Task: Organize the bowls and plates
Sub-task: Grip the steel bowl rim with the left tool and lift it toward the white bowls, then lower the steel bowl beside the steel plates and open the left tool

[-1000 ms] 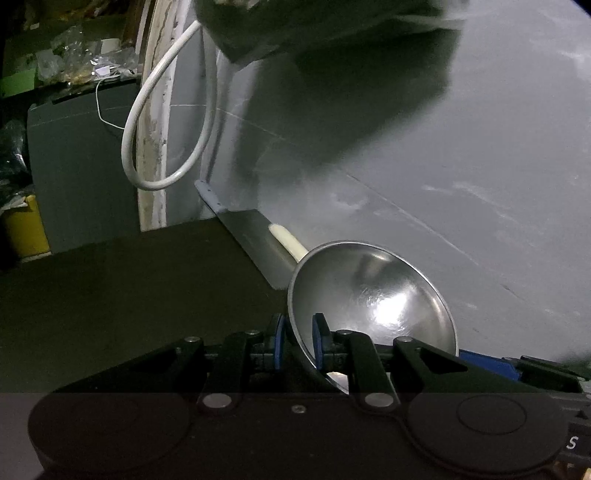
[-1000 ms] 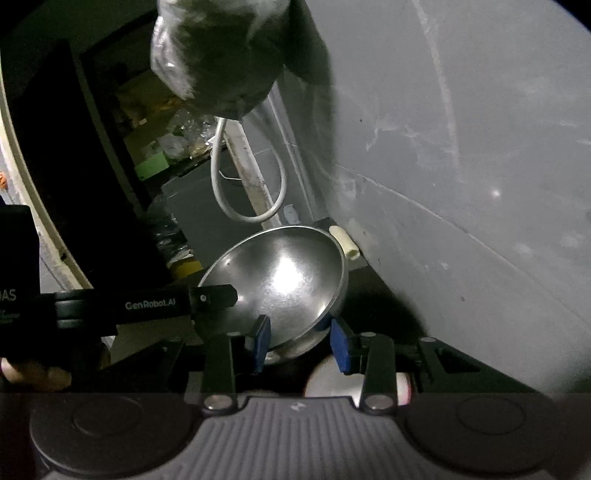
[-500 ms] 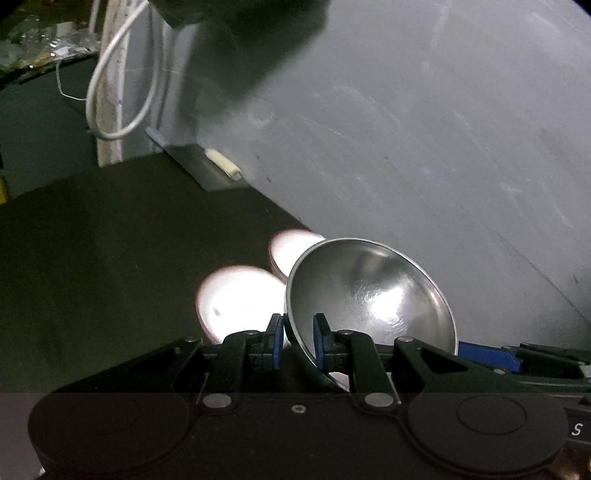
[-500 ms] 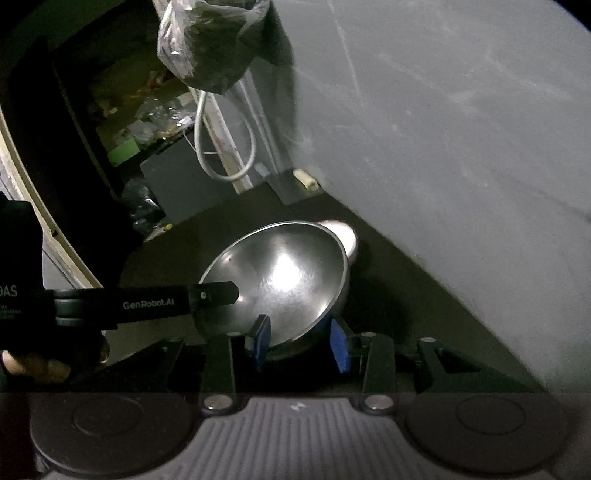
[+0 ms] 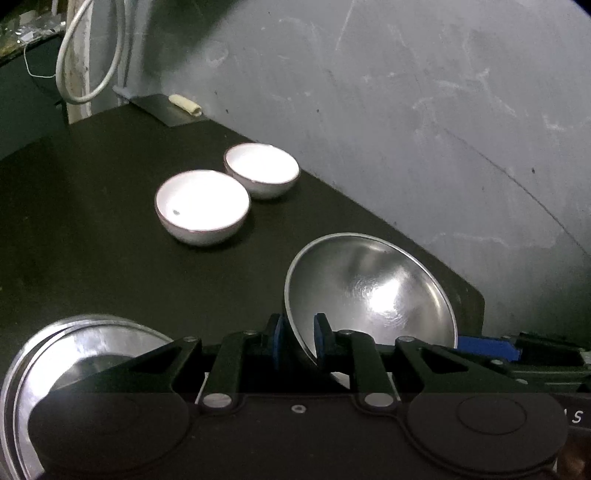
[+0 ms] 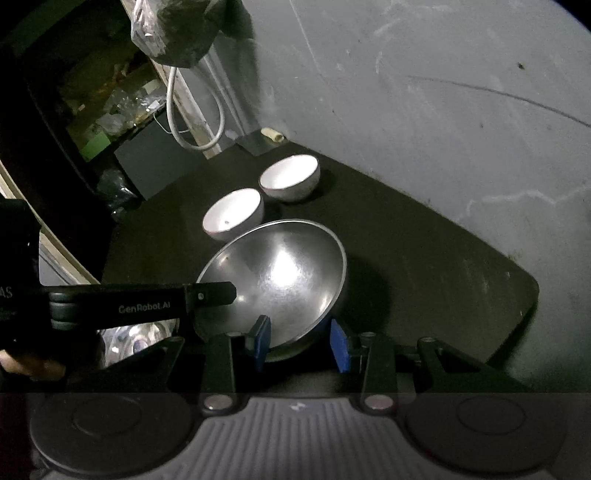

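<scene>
My left gripper [image 5: 298,341] is shut on the rim of a steel bowl [image 5: 373,295] and holds it tilted above the dark table [image 5: 110,236]. In the right wrist view the same steel bowl [image 6: 280,280] sits between the blue pads of my right gripper [image 6: 300,343], whose jaws stand apart around its lower edge. The left gripper's finger [image 6: 147,302] crosses from the left onto the bowl's rim. Two white bowls [image 5: 202,206] [image 5: 261,170] stand side by side further back; they also show in the right wrist view [image 6: 233,213] [image 6: 290,178].
A steel plate [image 5: 74,354] lies at the near left, partly under my left gripper. A grey wall [image 5: 406,110] runs along the table's right side. A white cable loop [image 5: 92,55] and a small cream roll [image 5: 184,104] are at the far end. A dark bag [image 6: 173,29] hangs above.
Both grippers have pulled back and tipped downward with the steel bowl, so the two white bowls and the steel plate have come into view. The left grip on the bowl is unchanged.
</scene>
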The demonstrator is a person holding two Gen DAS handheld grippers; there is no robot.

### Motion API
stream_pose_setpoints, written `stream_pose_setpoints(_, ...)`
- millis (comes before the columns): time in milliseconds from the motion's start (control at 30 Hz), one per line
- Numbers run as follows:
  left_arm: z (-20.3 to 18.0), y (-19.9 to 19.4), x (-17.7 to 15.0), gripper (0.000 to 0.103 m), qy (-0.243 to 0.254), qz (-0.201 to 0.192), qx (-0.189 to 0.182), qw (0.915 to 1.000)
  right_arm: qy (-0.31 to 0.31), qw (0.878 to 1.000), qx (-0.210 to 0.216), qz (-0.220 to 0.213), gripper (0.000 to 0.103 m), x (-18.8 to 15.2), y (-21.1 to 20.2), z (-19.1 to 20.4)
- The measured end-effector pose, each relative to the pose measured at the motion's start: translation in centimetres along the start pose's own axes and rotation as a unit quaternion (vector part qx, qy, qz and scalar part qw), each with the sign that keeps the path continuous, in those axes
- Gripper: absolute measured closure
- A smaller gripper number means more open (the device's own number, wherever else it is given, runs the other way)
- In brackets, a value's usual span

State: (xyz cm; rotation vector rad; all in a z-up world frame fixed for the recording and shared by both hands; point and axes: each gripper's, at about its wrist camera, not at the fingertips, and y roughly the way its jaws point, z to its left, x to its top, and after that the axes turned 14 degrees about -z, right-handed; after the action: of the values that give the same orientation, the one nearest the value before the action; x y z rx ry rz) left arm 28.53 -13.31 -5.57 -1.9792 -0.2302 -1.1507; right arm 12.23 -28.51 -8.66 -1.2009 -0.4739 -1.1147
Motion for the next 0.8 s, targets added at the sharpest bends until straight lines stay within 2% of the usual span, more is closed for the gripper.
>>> stream_pose_setpoints(267, -0.5, 0.04, -0.84, 0.084, 0.011, 0.016, 0.0, 0.9998, 0.007, 1.0, -0.01, 0.007, 0.062, -1.07, -0.03, -0.12)
stream_pose_setpoints(800, -0.54, 0.45, -0.87, 0.082, 0.01, 0.02, 0.004, 0.9997, -0.001, 1.0, -0.005, 0.01, 0.062, -0.97, 0.46, -0.28)
